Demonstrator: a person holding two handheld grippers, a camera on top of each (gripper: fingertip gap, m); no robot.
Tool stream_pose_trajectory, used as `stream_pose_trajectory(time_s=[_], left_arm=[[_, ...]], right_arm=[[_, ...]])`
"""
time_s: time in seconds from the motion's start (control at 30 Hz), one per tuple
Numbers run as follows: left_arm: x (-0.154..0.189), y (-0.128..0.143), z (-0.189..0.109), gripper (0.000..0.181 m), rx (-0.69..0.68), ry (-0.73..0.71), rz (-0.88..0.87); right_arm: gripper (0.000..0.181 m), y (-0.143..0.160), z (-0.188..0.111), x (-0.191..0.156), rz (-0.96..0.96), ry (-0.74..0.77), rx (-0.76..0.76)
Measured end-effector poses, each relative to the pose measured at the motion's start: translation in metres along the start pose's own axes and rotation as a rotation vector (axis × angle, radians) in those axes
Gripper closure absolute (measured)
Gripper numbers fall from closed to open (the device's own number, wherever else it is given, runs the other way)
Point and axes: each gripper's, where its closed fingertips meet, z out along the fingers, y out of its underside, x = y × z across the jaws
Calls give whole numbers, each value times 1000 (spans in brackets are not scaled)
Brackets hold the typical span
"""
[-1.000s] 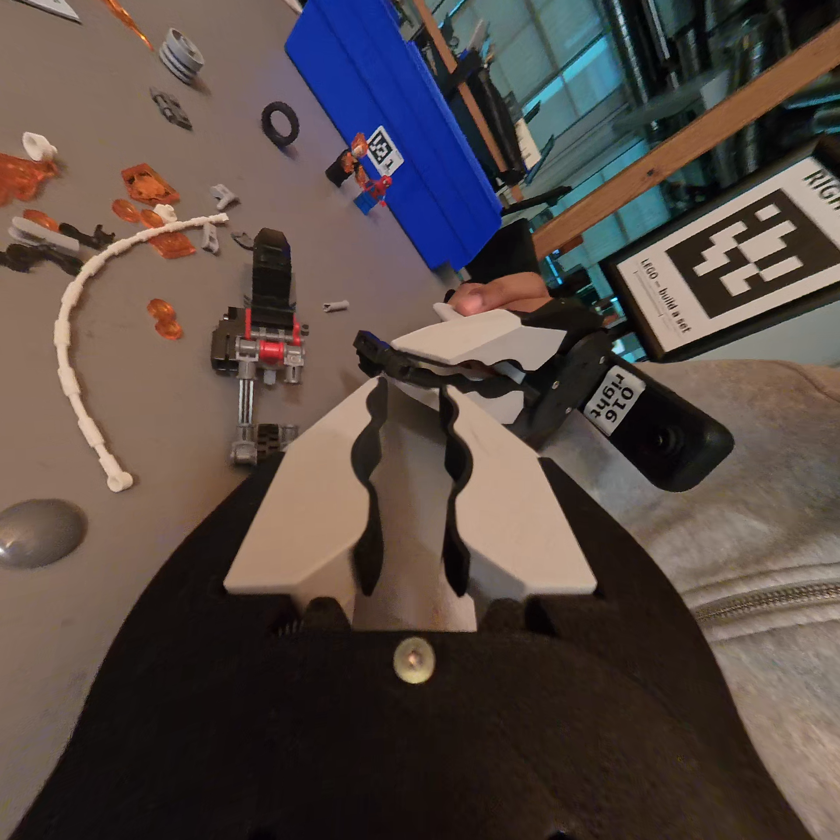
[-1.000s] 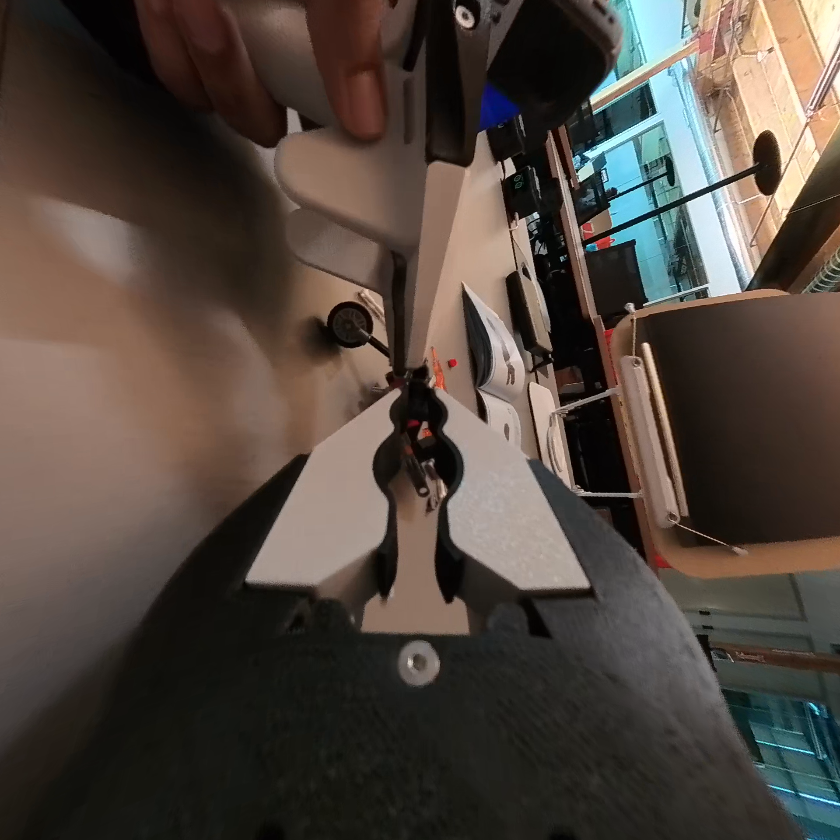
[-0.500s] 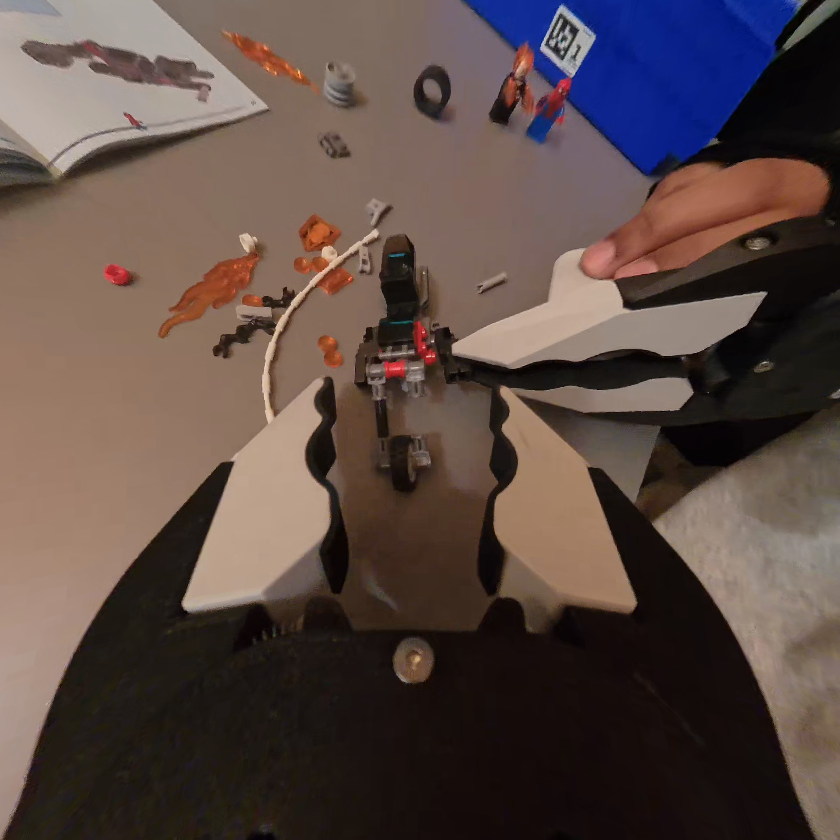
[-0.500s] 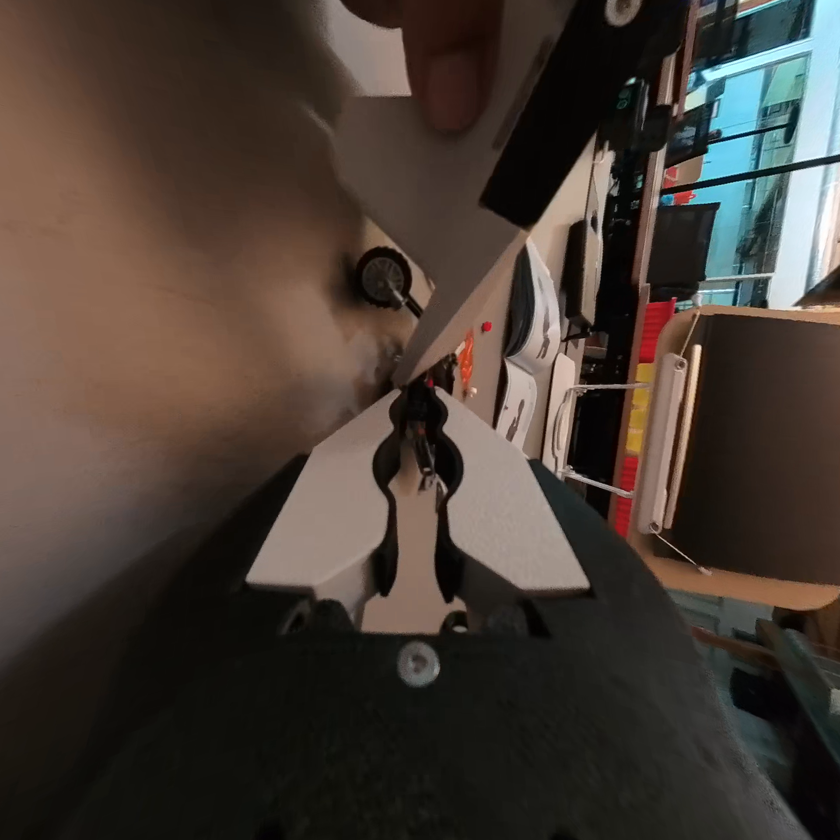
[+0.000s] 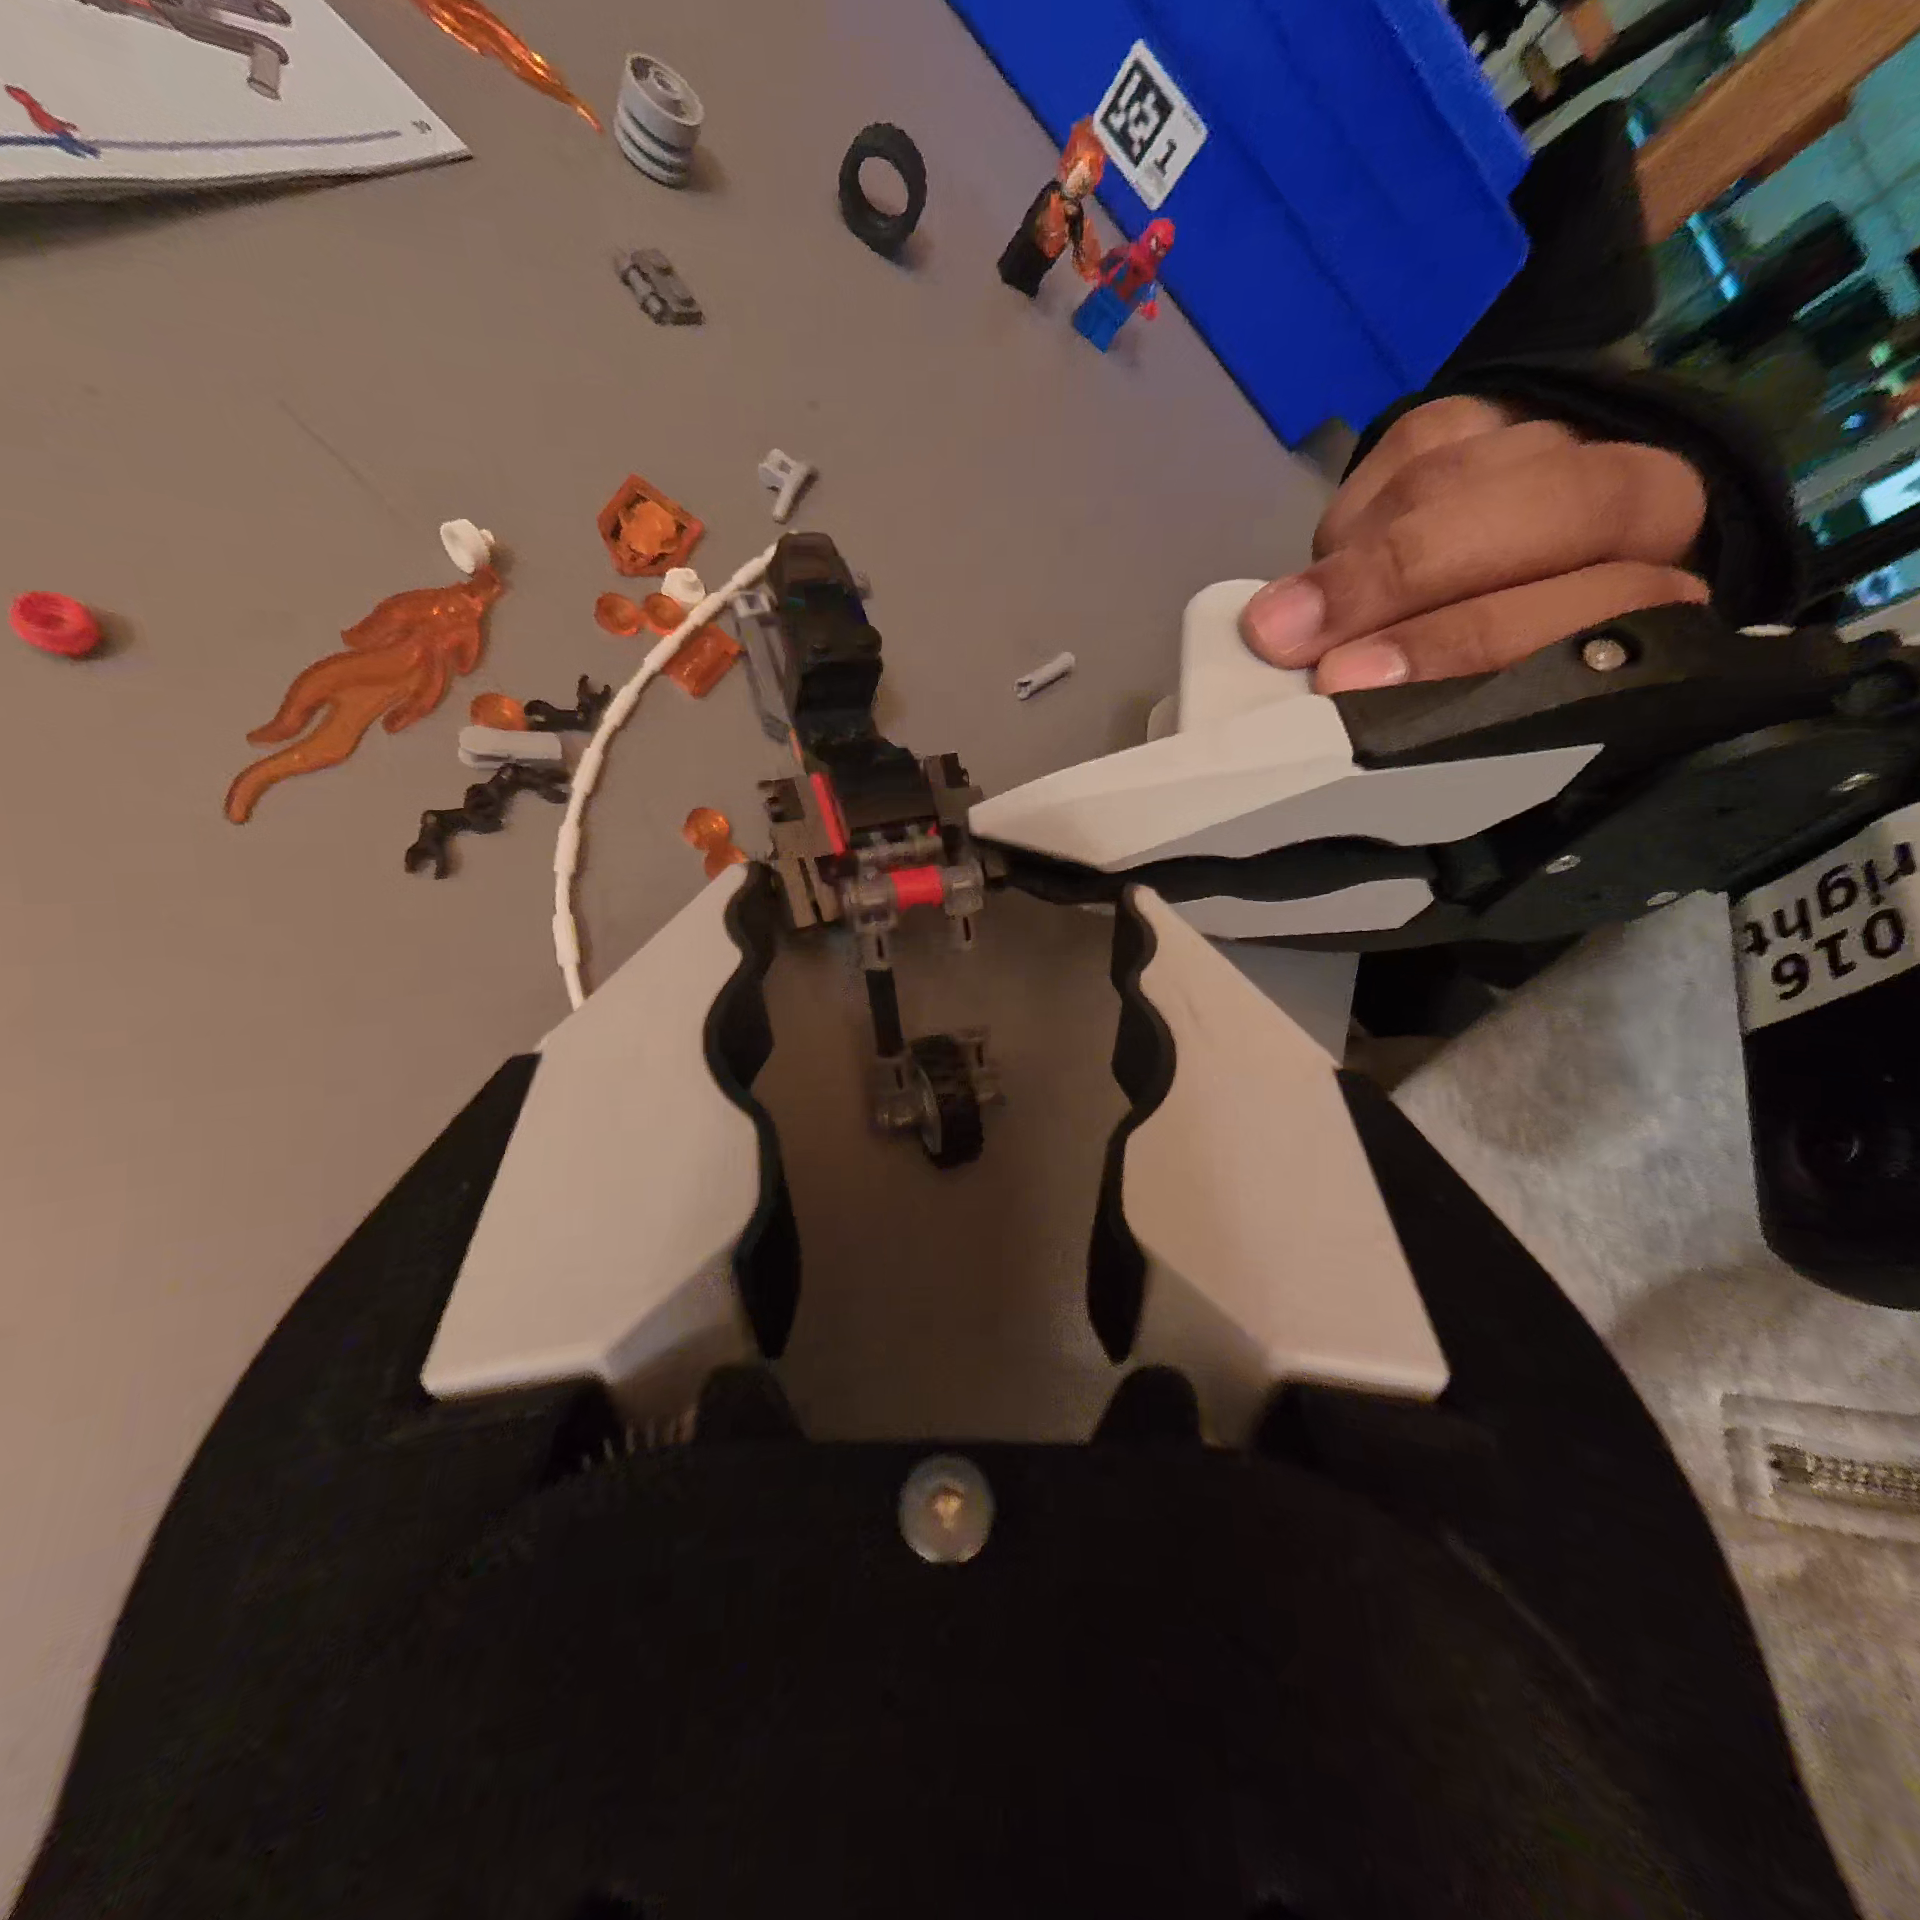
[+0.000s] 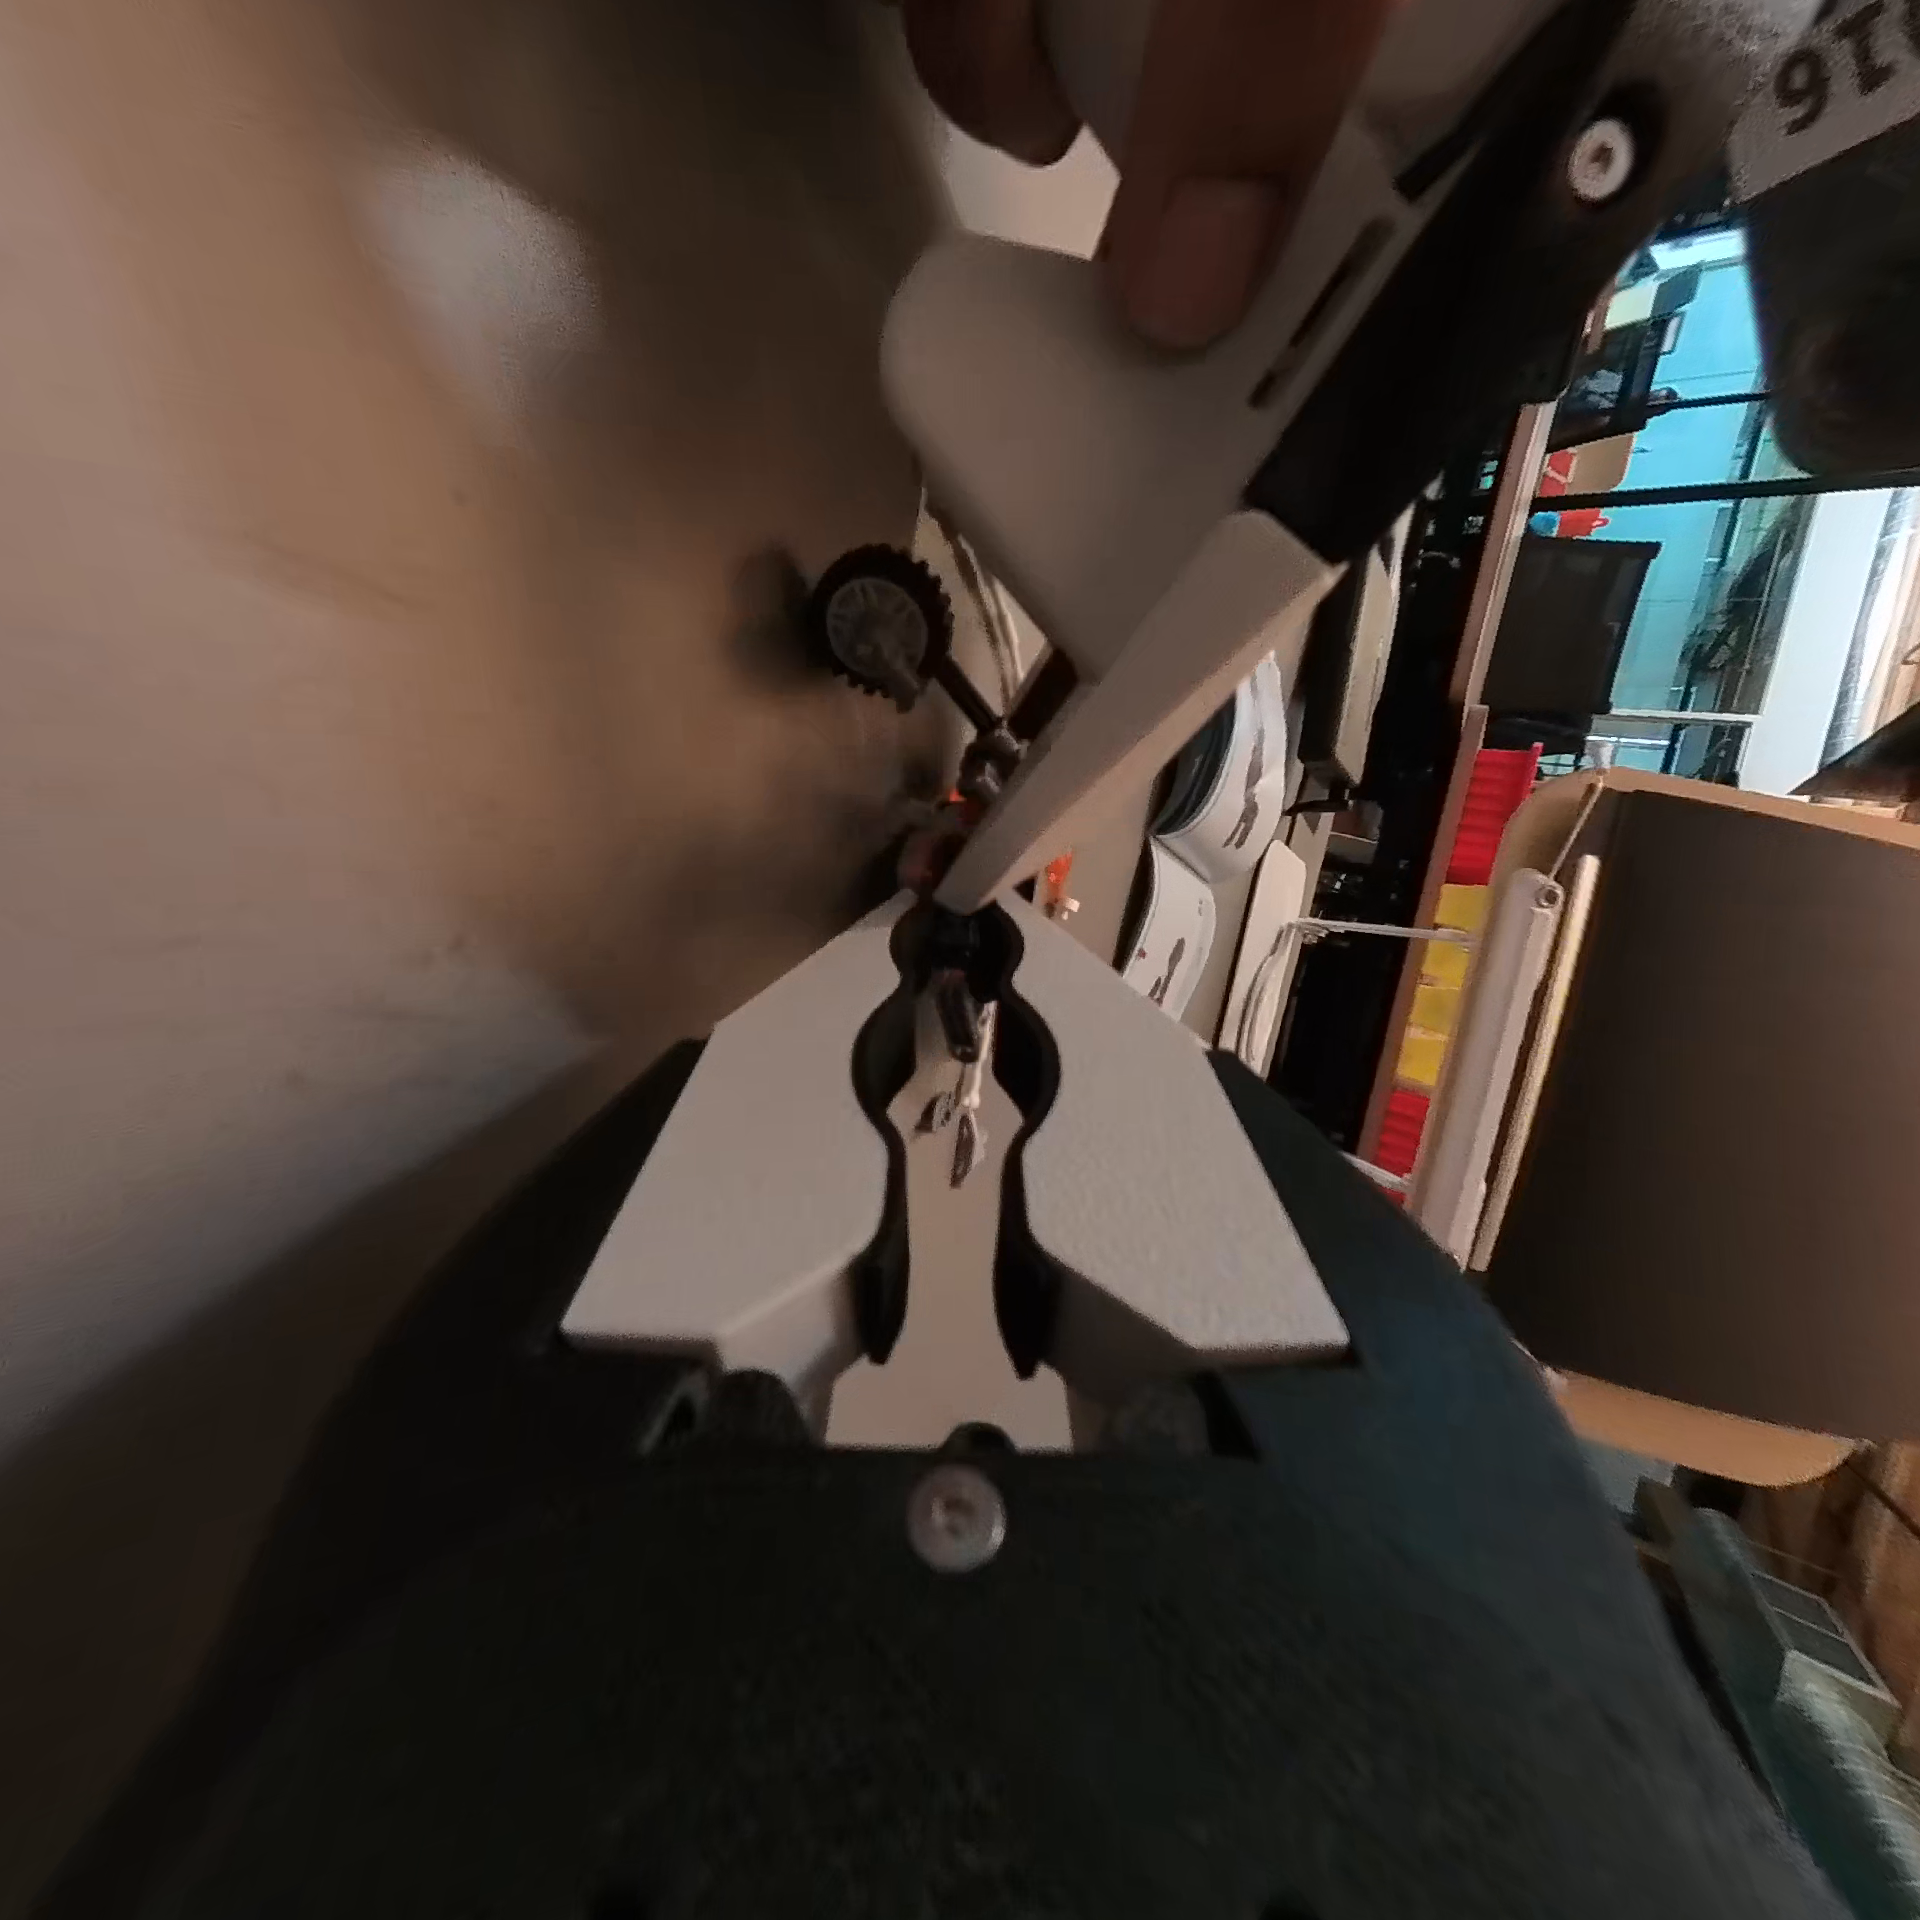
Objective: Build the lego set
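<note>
The partly built black, grey and red lego motorcycle frame (image 5: 862, 831) stands on the grey table (image 5: 260, 1039) near its middle, its small black front wheel (image 5: 948, 1099) between the spread, empty fingers of the left gripper (image 5: 940, 914). The right gripper (image 5: 987, 831) is clenched on the frame's side. Its black body carries a white printed label (image 5: 1829, 945). A blue plastic bin (image 5: 1299, 187) at the table's far edge bears a square black-and-white marker sticker (image 5: 1148, 123); its contents are hidden. Two minifigures (image 5: 1091, 249) stand just beside it.
</note>
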Motion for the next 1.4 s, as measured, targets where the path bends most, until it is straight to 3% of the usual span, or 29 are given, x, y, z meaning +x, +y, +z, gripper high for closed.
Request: stream_pose_trajectory(time_s=[0.47,1.0,1.4], left_arm=[[-6,-2,-3,127,-13,30,-7],[-6,-3,3,123,-54,27,68],[3,0,5,126,-88,100,113]], right_arm=[[176,-1,3,3,-87,84,106],[176,1,0,6,-76,165,264],[176,14,-6,2,-120,235,241]])
